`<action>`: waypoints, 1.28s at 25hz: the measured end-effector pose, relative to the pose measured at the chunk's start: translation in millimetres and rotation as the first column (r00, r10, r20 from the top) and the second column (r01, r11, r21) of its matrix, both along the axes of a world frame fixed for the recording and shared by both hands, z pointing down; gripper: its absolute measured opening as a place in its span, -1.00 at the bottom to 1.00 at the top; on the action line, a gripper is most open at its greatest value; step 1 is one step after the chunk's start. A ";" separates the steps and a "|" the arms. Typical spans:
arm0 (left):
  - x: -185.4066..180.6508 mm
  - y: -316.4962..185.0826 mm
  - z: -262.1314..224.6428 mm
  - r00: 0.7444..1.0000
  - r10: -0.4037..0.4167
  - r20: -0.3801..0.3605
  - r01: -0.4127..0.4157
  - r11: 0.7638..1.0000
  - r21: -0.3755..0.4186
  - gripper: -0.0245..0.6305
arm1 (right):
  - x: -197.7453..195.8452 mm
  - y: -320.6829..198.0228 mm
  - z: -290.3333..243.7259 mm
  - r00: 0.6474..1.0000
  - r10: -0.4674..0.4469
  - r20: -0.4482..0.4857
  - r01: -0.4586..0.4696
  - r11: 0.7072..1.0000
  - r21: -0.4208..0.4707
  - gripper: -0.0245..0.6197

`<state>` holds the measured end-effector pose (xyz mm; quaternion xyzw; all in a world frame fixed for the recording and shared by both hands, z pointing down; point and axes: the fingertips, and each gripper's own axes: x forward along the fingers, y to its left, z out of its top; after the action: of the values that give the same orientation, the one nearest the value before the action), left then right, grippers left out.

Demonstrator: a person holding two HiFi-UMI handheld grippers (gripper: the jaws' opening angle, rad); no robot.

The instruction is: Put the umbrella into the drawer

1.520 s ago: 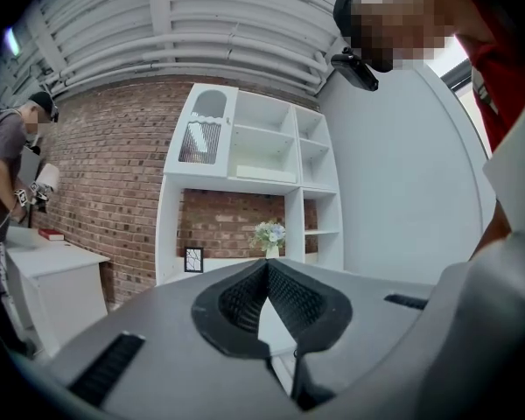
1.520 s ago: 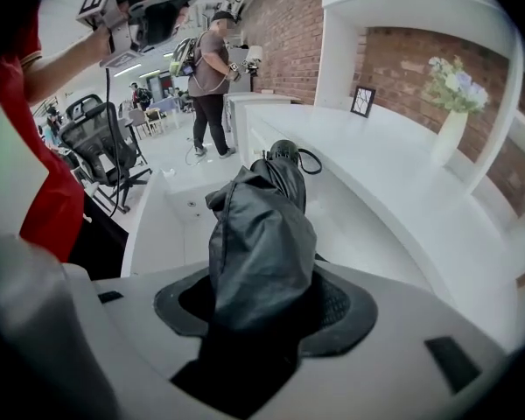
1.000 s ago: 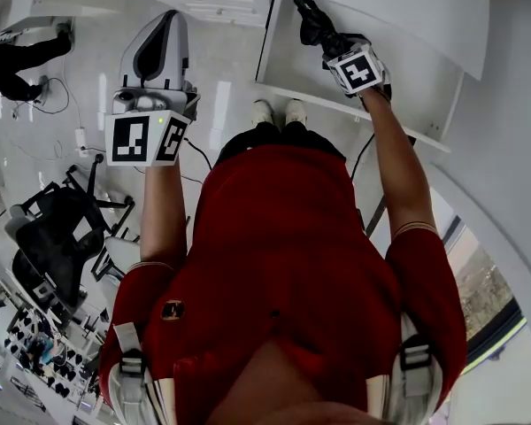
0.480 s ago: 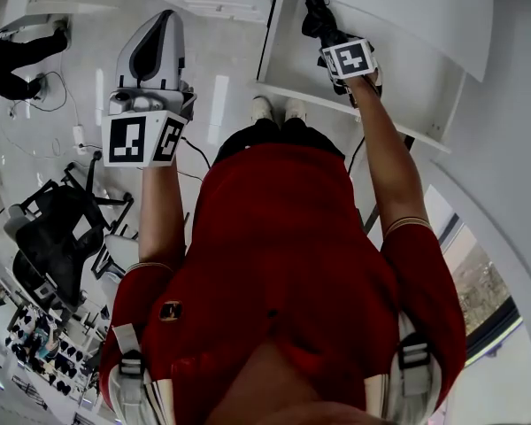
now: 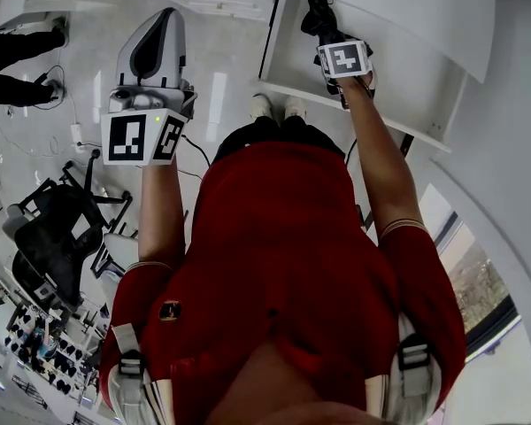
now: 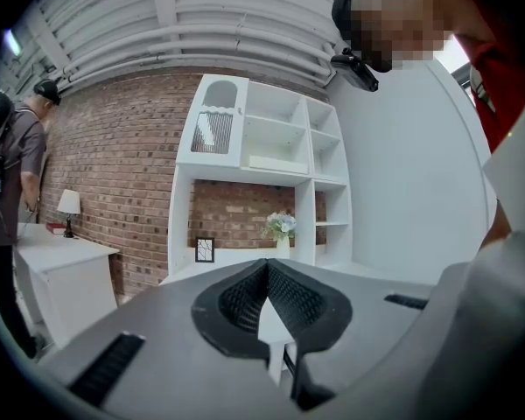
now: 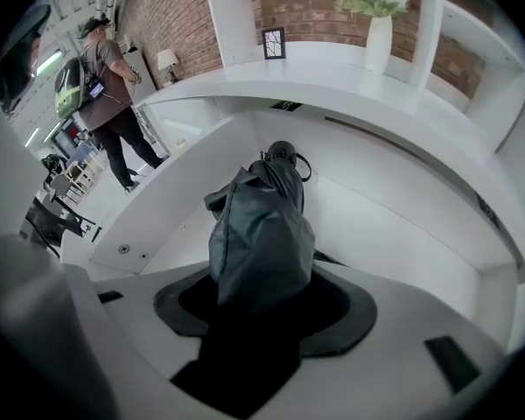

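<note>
The right gripper (image 7: 262,309) is clamped wide on the folded umbrella (image 7: 261,234), which hangs ahead of it inside the open drawer (image 7: 179,195). The left gripper (image 6: 267,300) is closed, empty. Dropped tilted, it could jam the drawer.

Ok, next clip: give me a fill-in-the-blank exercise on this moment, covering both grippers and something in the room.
The right gripper is shut on a folded umbrella that points down into the ____ drawer.
The left gripper, jaws together, holds ____.
In the left gripper view, the vase on the white shelving holds ____.
Missing words: open; nothing; flowers.
</note>
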<state>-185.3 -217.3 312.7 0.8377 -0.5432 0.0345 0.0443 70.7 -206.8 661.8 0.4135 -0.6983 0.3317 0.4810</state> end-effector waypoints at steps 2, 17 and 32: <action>-1.1 -1.2 0.3 1.000 0.001 -0.002 -0.001 1.000 -0.002 -0.91 | -0.3 0.0 -1.7 1.000 0.011 0.001 -0.011 1.000 0.001 -0.17; 1.7 -1.6 0.6 1.000 0.026 -0.011 -0.026 1.000 -0.008 -0.91 | 7.4 8.9 -2.8 0.986 0.163 -0.021 -0.163 0.986 -0.035 -0.17; 9.4 2.0 4.0 0.998 0.055 -0.006 -0.055 0.998 -0.015 -0.91 | 5.8 12.1 6.8 0.994 0.103 0.021 -0.101 0.990 -0.103 0.00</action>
<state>-175.9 -215.3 316.7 0.8521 -0.5196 0.0375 0.0512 76.5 -194.7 668.6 0.4193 -0.6648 0.3963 0.4745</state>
